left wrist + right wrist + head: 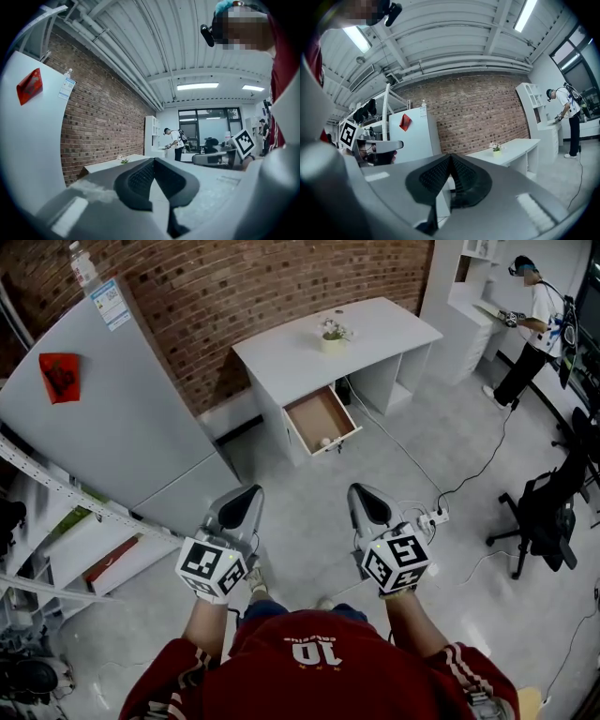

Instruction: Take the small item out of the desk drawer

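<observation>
While the person stands on the grey floor (pixel 403 465) well apart from the white tabletop (pixel 375 329), both tongs are held low before the body, side by side and apart from each other, pointing toward the desk. Left tongs (pixel 249 495): jaws together, their ribbed pads meeting along one line in the left gripper view, with nothing between them. Right tongs (pixel 361 493): jaws likewise together and empty, as the right gripper view shows. Each carries its cube with square markers at the end nearest the person's forearm.

The drawer (pixel 314 416) hangs open below the tabletop's near edge, its brown bottom exposed to the head view. The small item (pixel 325 441), pale and round, lies on that bottom close to the drawer's front wall, far from either pair of tongs. What kind of thing it is cannot be told at this size.

A potted plant (pixel 332 334) stands on the tabletop near the brick wall (pixel 234 287). To the left a tall grey unit (pixel 103 418) bears a red tag (pixel 59 374) on its face and a bottle (pixel 82 263) on its top. A power strip (pixel 433 517) with a cable lies on the floor to the right of the tongs, an office chair (pixel 548 512) stands beyond it, and a second person (pixel 534 324) works at the white shelving in the far corner
</observation>
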Available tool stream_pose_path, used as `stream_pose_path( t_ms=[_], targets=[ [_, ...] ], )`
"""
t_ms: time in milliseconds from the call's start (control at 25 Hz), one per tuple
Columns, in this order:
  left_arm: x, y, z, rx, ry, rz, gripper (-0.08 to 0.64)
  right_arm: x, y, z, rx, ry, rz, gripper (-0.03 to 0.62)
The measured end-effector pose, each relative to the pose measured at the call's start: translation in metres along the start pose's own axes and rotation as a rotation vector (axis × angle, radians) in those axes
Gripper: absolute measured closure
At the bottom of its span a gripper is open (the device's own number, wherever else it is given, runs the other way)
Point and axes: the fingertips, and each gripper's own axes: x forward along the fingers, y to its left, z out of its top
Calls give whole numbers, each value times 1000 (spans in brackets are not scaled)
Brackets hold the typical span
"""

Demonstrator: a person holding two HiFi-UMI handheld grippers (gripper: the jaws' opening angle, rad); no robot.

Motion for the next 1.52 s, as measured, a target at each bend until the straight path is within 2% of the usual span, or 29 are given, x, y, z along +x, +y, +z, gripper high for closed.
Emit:
stream_pose_path(
  t_ms=[160, 440, 640, 1040, 1240, 1520],
  targets=[
    [19, 28, -10, -19, 7, -43, 557, 21, -5, -6, 6, 5, -55, 594],
    [61, 87, -14, -35, -3, -168, 557, 78, -7, -7, -2, -6, -168, 594],
    [88, 136, -3, -12, -14, -247, 557, 127, -4, 2, -17, -18, -244, 594],
    [112, 228, 11, 3, -17, -423, 557, 220, 34, 18, -40, -60, -360, 594],
    [121, 249, 10, 17, -22, -490, 557, 238, 48, 17, -63, -56, -396, 594],
    [143, 246, 4, 0, -26, -568, 557, 236, 37, 17, -61, -66, -471, 594]
  ],
)
